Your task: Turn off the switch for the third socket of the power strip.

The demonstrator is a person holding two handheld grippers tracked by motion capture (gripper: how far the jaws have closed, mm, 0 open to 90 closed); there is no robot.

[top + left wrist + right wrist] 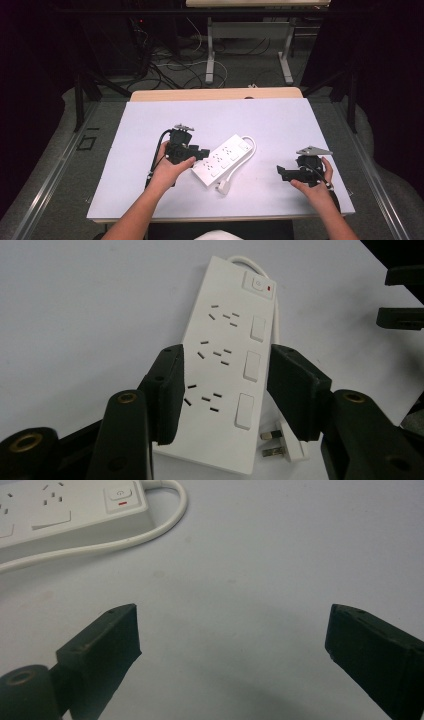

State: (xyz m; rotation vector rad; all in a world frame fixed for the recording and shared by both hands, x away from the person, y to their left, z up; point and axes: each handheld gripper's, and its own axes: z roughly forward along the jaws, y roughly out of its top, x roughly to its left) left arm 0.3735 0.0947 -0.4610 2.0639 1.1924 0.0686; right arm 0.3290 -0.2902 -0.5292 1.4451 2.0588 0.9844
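A white power strip [223,159] is seen lying flat and slantwise near the middle of the white table [150,120], its cable [248,152] looped round the end toward the far right corner and its plug [223,187] resting just beside the end nearer the front edge. The left gripper [225,385] is set astride the strip, one jaw on each long side; whether the pads press on the casing cannot be told. The right gripper [232,630] is held wide open above bare table near the right edge, well apart from the strip, with nothing between its jaws.
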